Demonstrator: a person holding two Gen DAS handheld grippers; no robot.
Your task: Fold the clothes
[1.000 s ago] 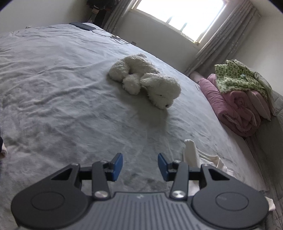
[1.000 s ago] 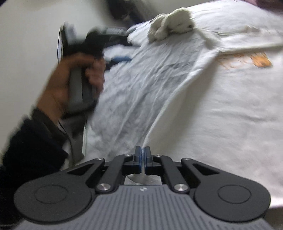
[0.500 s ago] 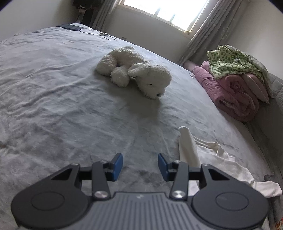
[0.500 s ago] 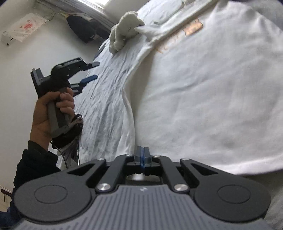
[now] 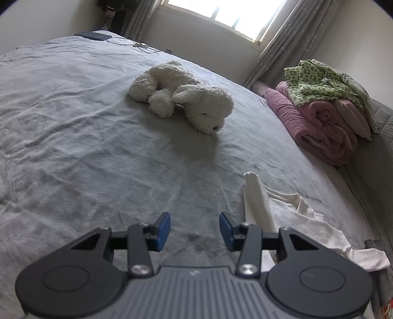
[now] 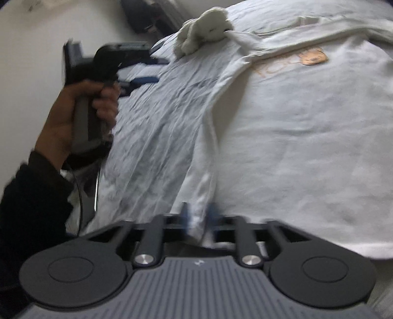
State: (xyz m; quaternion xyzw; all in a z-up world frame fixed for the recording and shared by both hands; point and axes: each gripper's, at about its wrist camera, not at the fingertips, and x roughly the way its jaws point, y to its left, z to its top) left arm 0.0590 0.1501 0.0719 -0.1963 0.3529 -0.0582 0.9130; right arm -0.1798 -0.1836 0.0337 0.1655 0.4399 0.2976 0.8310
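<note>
Your right gripper (image 6: 198, 218) is opening, the white cotton T-shirt's (image 6: 294, 127) hem between its blurred fingers at the grey-sheeted bed's (image 5: 73, 147) near edge. Your left gripper (image 5: 194, 227) hangs open and empty.

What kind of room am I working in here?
A bedroom, most likely: a wide bed with a grey sheet, a plush dog lying on it, and rolled pink bedding beside a curtained window.

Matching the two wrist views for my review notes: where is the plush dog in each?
Left wrist: plush dog lies upper centre on the grey bed, below the window.
Right wrist: plush dog sits at the top edge, centre, blurred.
Shared landmark: the white shirt's sleeve reaching towards the dog.
</note>
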